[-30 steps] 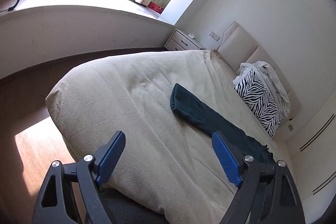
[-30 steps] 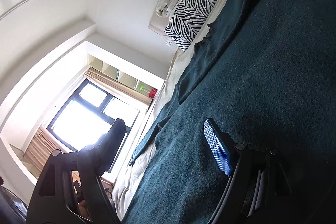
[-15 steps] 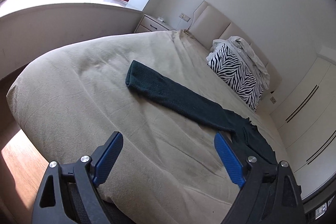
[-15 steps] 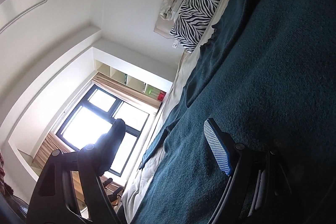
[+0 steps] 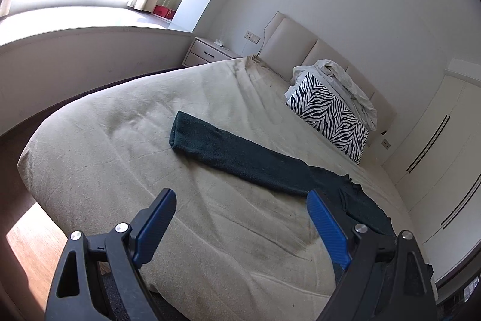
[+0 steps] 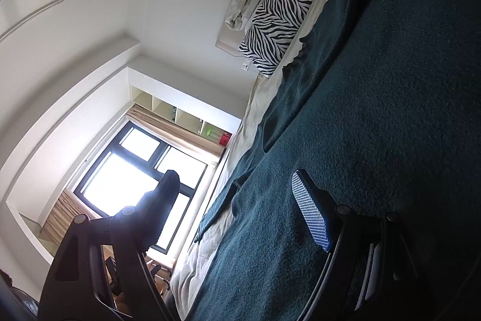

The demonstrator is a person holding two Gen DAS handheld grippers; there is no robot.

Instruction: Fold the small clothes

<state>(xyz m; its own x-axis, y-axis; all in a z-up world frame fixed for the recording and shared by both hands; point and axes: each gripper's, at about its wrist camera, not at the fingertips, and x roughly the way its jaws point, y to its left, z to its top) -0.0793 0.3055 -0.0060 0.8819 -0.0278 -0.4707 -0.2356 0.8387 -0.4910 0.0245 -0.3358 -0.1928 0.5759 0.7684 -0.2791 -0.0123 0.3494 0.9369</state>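
So far I see no fold made: my left gripper [image 5: 240, 227] hovers spread and empty over the beige bedspread [image 5: 120, 122], and the dark green sweater [image 5: 240, 158] lies flat with one sleeve [image 5: 210, 140] stretched out. My right gripper [image 6: 240, 206] is spread too, pinching nothing, just above the sweater's body.
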